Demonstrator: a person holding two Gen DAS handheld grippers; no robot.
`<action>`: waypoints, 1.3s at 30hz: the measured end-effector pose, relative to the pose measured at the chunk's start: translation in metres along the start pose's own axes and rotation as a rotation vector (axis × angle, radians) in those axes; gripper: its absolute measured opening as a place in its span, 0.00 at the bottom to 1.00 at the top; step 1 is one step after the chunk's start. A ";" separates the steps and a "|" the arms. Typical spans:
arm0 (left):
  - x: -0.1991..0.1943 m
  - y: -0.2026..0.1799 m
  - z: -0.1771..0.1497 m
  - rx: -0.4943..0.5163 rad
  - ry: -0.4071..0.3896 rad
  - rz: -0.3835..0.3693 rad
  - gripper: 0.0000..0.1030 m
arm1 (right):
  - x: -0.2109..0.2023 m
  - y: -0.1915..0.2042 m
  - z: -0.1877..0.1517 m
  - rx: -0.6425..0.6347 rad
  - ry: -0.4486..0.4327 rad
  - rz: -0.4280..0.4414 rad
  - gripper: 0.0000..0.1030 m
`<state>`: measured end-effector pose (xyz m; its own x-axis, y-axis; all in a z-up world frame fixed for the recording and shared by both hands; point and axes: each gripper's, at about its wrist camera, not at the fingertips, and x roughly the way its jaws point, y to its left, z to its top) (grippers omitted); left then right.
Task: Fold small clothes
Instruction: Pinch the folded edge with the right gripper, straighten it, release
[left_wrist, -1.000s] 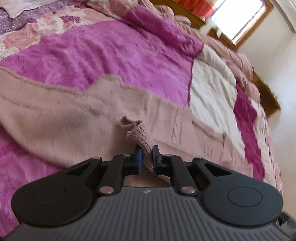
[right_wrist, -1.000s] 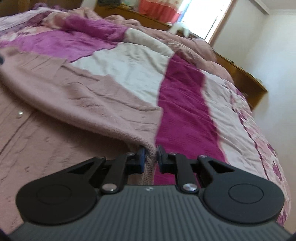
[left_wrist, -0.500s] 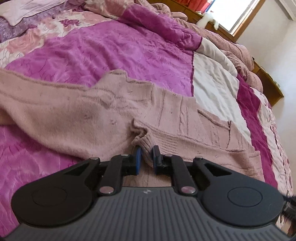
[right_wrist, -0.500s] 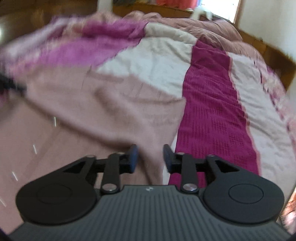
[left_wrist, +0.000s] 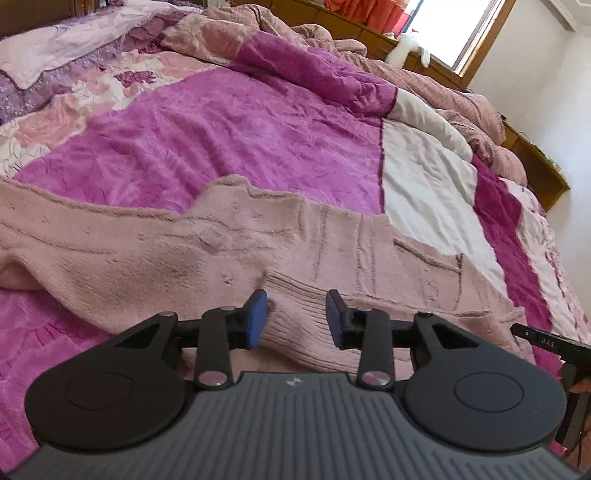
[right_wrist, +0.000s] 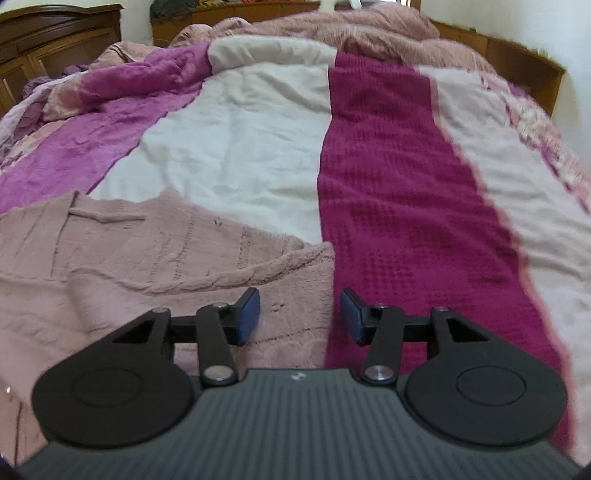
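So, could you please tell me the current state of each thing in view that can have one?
Pink knit sweater: spread flat on the bed, not gripped.
Ribbed cuff: lying between the left claw's pads, released.
Left claw: opening, pads off the cuff.
Right claw: open, closing slightly, over the sweater's edge, gripping nothing.
Bedspread: laid out, wrinkled.

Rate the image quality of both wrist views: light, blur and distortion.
Left wrist view: sharp; daylight from the window blows out the top right corner, and the fisheye curves the bed. Right wrist view: softer, with motion blur on the bedspread and the pink sweater; even light, no glare, edges bowed by the lens.
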<state>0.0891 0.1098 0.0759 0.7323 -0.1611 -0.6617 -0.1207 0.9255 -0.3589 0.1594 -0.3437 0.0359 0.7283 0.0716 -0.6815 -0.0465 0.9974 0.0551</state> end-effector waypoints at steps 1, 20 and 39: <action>0.000 0.001 0.000 -0.004 -0.004 0.002 0.41 | 0.000 0.000 -0.001 0.011 -0.011 0.013 0.19; 0.027 0.003 0.000 0.024 0.020 0.023 0.41 | -0.033 -0.041 -0.014 0.174 -0.134 -0.120 0.05; 0.023 -0.010 -0.029 0.143 0.098 0.109 0.42 | -0.087 0.019 -0.085 0.061 0.042 0.128 0.37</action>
<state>0.0876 0.0869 0.0447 0.6506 -0.0833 -0.7548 -0.0945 0.9774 -0.1893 0.0374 -0.3300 0.0339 0.6898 0.2000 -0.6958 -0.0946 0.9777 0.1873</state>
